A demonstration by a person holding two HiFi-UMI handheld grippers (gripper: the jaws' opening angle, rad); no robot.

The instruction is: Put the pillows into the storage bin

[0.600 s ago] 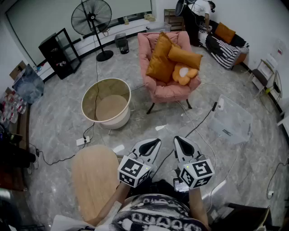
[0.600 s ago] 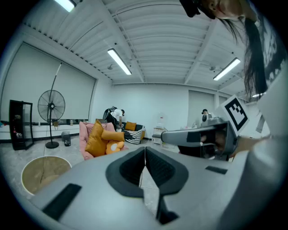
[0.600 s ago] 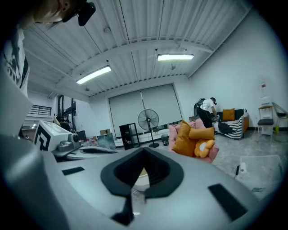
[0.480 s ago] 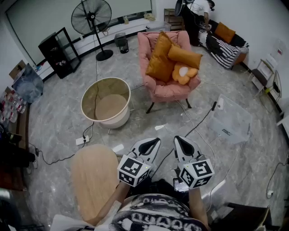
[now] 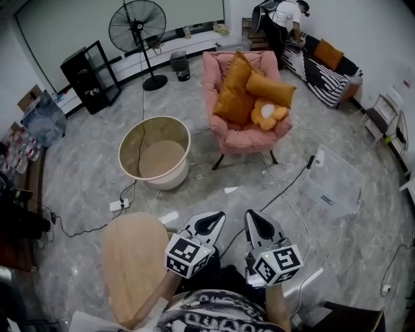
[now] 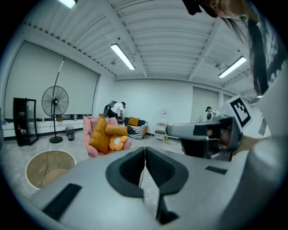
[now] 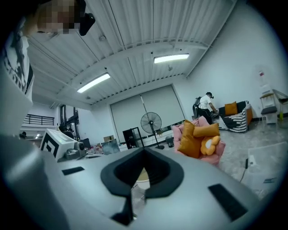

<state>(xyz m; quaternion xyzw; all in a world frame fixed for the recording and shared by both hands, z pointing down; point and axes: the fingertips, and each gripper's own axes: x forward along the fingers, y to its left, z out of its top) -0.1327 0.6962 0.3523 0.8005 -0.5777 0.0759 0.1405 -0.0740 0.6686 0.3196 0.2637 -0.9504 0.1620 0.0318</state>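
Three pillows lie on a pink armchair [image 5: 243, 133] at the far side of the room: a big orange one [image 5: 232, 97], a long orange one [image 5: 269, 87] and a flower-shaped one [image 5: 268, 113]. The round beige storage bin [image 5: 155, 152] stands on the floor left of the chair. My left gripper [image 5: 221, 214] and right gripper [image 5: 249, 213] are held side by side close to the person's body, far from the chair and bin. Both are shut with nothing in them. The left gripper view shows the jaws [image 6: 145, 148] meeting, with the pillows [image 6: 100, 134] and bin [image 6: 45, 164] beyond. The right gripper [image 7: 144, 151] points toward the pillows [image 7: 189, 139].
A rounded wooden tabletop [image 5: 133, 259] is at my near left. A clear plastic box [image 5: 334, 178] lies on the floor to the right, and cables and a power strip [image 5: 117, 205] cross the floor. A standing fan [image 5: 137, 29], a black shelf [image 5: 91, 78], a striped sofa [image 5: 324, 65] and a person [image 5: 285, 19] are at the back.
The head view has shifted a little, so both grippers sit slightly lower in the frame. They stay shut and empty, and the pillows and bin have not moved.
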